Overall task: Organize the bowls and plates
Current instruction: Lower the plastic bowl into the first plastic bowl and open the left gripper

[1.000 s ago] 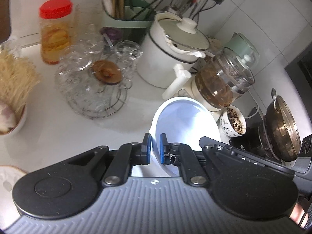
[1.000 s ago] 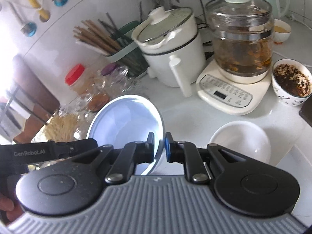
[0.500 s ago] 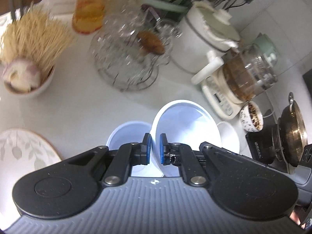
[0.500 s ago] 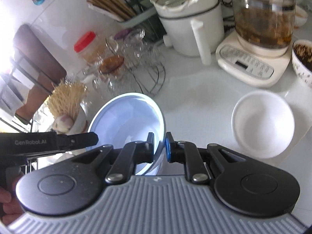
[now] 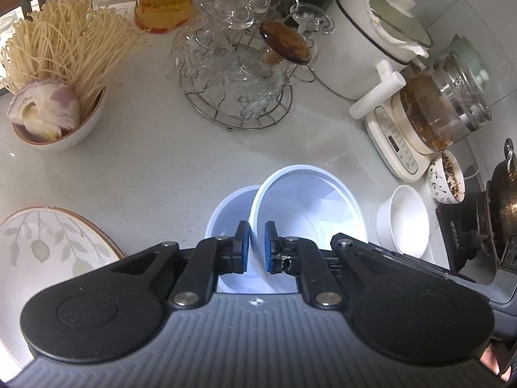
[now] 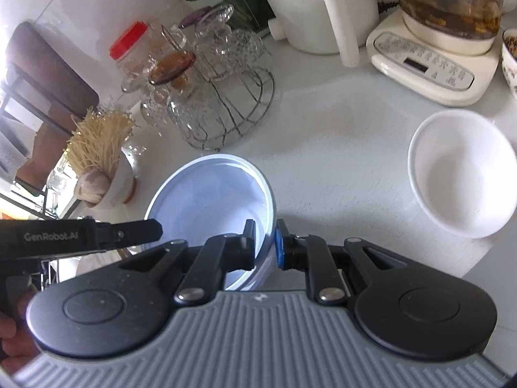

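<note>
My left gripper (image 5: 257, 247) is shut on the near rim of a pale blue bowl (image 5: 307, 207), held tilted just above a second pale blue bowl (image 5: 226, 213) that sits below it. My right gripper (image 6: 264, 242) is shut on the right rim of the same held bowl (image 6: 210, 194); the left gripper's body shows at the left of the right wrist view. A white bowl (image 6: 458, 171) sits empty on the white counter to the right, also seen in the left wrist view (image 5: 404, 223). A leaf-patterned plate (image 5: 48, 249) lies at the near left.
A bowl with noodles and an onion (image 5: 58, 97) stands at the left. A wire rack of glass cups (image 5: 239, 74), a white pot (image 5: 371, 42), a glass kettle on its base (image 6: 436, 38), a patterned cup (image 5: 447, 177) and a metal pot (image 5: 504, 207) line the back and right.
Both grippers have carried the held blue bowl down and toward the near counter. The second blue bowl and the leaf plate have come further into view.
</note>
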`<state>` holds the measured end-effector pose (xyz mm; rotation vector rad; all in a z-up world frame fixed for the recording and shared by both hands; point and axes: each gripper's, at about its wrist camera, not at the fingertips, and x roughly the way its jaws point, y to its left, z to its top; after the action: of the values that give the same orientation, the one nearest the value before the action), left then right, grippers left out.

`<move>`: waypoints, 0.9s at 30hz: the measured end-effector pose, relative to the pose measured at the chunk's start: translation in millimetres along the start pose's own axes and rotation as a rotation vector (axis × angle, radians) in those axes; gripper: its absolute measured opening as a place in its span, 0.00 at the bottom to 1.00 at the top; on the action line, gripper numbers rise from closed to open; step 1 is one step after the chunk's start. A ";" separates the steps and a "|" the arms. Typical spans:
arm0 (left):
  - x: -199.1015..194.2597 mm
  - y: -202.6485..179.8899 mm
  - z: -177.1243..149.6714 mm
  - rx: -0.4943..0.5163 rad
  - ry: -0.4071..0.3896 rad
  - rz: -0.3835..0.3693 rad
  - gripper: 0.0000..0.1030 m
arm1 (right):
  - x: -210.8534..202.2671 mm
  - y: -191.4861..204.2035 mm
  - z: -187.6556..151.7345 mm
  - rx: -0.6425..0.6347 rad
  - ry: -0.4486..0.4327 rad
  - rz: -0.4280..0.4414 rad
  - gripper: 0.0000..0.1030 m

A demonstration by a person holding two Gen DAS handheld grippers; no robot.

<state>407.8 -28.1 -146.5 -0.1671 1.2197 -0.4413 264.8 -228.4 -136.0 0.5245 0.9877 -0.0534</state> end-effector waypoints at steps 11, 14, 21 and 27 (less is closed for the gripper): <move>-5.3 2.8 0.5 -0.008 0.013 0.029 0.13 | -2.6 3.9 3.1 0.006 -0.009 0.009 0.22; -16.4 4.8 1.7 -0.015 -0.018 0.033 0.20 | -12.6 3.3 5.0 0.017 -0.048 0.030 0.49; -45.3 -5.2 5.8 0.026 -0.098 0.019 0.21 | -42.6 10.9 11.4 -0.022 -0.148 0.014 0.48; -64.6 -28.6 7.5 0.106 -0.158 -0.015 0.22 | -72.4 16.3 11.8 -0.052 -0.235 -0.015 0.48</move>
<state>390.5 -28.1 -77.6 -0.1180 1.0378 -0.4961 238.0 -233.1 -66.0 0.4519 0.7609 -0.1001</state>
